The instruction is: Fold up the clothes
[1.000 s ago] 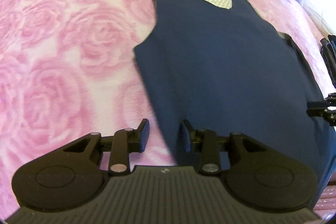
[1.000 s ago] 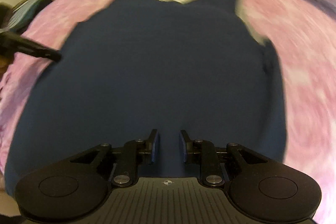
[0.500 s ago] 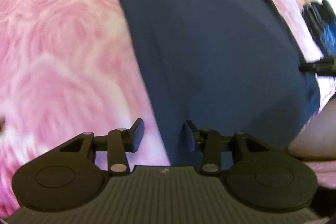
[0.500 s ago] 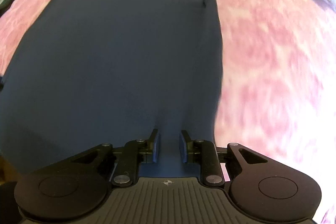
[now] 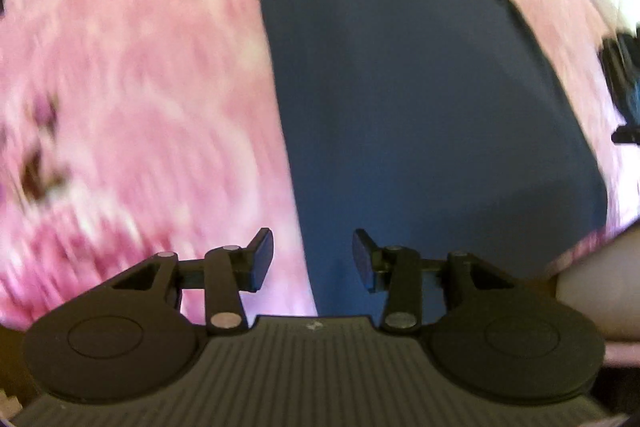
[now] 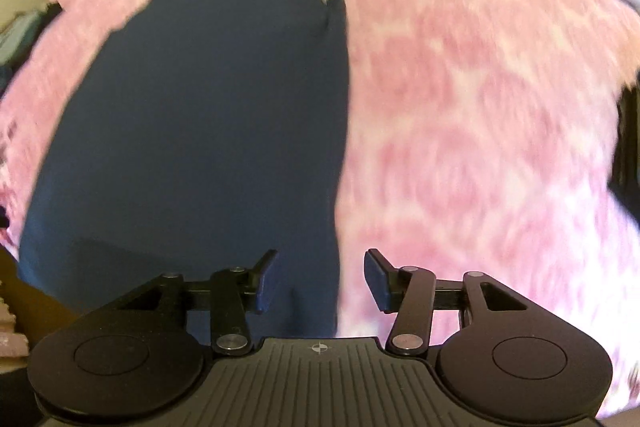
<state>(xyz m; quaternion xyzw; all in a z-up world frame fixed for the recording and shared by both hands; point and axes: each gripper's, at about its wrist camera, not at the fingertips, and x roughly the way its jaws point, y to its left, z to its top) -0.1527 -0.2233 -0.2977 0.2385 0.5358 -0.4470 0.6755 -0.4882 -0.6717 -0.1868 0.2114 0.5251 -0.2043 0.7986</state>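
Readable text: none could be made out in either view; both were smeared by motion.
Brands, numbers, labels: none were legible on anything shown.
Left gripper body (image 5: 316,363): it carried only a small pale mark at 12 o'clock on its ribbed top edge, too blurred to read.
Right gripper body (image 6: 320,379): it bore a small round crosshair sign at 12 o'clock on its ribbed top edge, with no letters or digits beside it.

navy vest (image 5: 420,99), pink rose-patterned blanket (image 5: 140,87)
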